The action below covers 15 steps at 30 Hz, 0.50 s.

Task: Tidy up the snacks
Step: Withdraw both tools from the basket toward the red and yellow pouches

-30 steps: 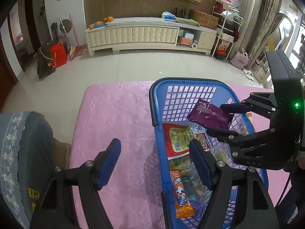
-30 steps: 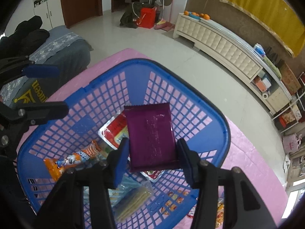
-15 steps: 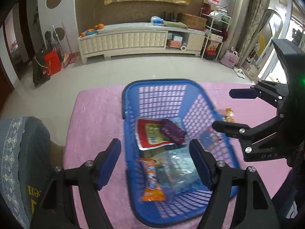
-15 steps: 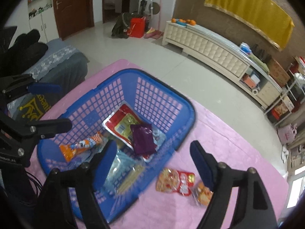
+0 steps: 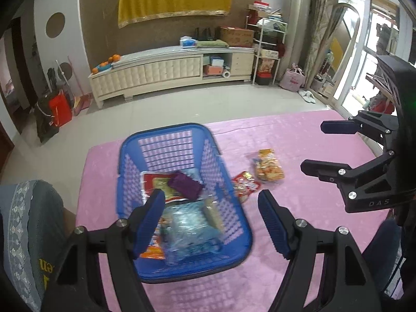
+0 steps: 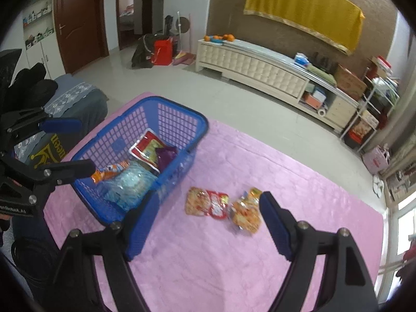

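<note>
Dropped since a second ago: purple packet (image 6: 166, 156) out of right gripper (image 6: 208, 223), now lying in blue basket (image 5: 166, 130) on red-and-yellow pouch (image 5: 156, 184).
Both pulled back and up; right gripper spread wide, empty, above pink tablecloth (image 6: 260, 156); left gripper (image 5: 210, 223) also wide open, empty, over basket's near end. Two loose packs, red-and-white pack (image 6: 208, 204) and orange snack bag (image 6: 245, 214), touching just beside basket. Risk: grabbing both at once, or slippery film sliding from fingers, or nudging basket.
</note>
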Tool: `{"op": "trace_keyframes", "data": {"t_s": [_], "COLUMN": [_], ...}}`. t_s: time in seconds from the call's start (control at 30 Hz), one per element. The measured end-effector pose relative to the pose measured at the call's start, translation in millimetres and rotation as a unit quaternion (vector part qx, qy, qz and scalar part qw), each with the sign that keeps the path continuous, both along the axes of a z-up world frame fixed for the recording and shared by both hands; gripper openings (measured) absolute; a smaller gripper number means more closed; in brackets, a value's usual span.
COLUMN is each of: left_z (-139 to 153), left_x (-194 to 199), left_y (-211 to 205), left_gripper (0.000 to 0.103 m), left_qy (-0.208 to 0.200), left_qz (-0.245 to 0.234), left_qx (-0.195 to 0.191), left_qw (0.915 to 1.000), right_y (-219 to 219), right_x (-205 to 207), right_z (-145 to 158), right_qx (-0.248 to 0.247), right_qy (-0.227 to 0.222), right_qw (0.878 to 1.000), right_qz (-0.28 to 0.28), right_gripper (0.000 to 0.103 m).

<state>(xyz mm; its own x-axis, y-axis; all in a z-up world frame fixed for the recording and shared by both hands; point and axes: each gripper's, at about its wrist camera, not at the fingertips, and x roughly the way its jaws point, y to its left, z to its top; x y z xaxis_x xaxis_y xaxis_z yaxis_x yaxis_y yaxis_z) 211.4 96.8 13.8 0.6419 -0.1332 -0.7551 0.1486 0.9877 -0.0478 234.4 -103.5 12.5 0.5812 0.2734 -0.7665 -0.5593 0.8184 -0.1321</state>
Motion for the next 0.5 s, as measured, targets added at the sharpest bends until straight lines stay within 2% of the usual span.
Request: {"op": "trace_keyframes", "data": {"t_s": [0.23,0.5], "left_z": [-5.1,-19.2], "left_x": [9.4,31.3], "left_y": [-43.9,-83.6], "left_gripper": [0.072,0.072], "left_qy": [0.004,0.023], "left_qz": [-0.024,-0.025], "left_qx": [0.004,0.006], "left_qw": [0.9997,0.9994], "right_y": [-43.1,-96.0], "right_x": [-8.8,-1.1], "right_z": [-4.6,-21.4], "right_qx": [0.021,0.047], "right_qy": [0.005,0.018], "right_qw": [0.999,0.995], "right_qz": [-0.035,-0.080], "right_gripper": [0.082,0.083]}}
